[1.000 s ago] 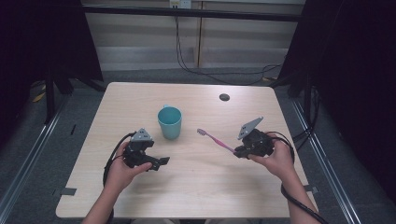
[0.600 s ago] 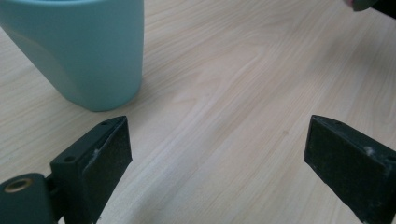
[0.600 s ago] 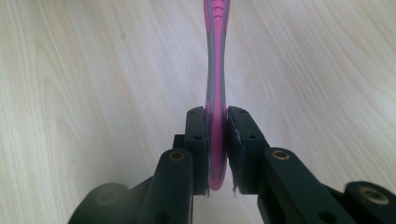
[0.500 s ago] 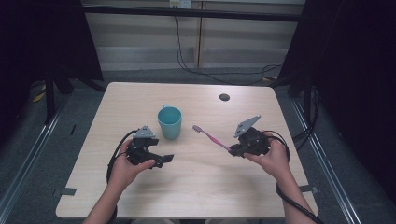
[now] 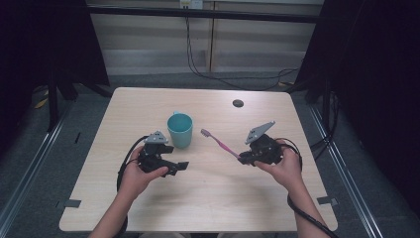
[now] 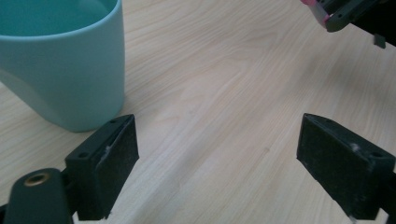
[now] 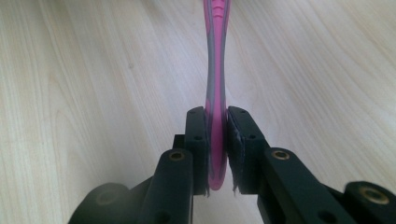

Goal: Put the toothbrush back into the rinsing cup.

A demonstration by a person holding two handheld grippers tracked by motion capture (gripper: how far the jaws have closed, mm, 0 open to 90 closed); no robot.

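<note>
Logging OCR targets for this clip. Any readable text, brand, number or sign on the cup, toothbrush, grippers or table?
None readable.
Teal cup: plain, no print visible.
Pink toothbrush: moulded ridges on the handle, no legible lettering.
Left gripper and right gripper: black jaws with brass screws, no markings.
Table: bare wood grain; the small dark round disc near its far edge is too small to tell.
</note>
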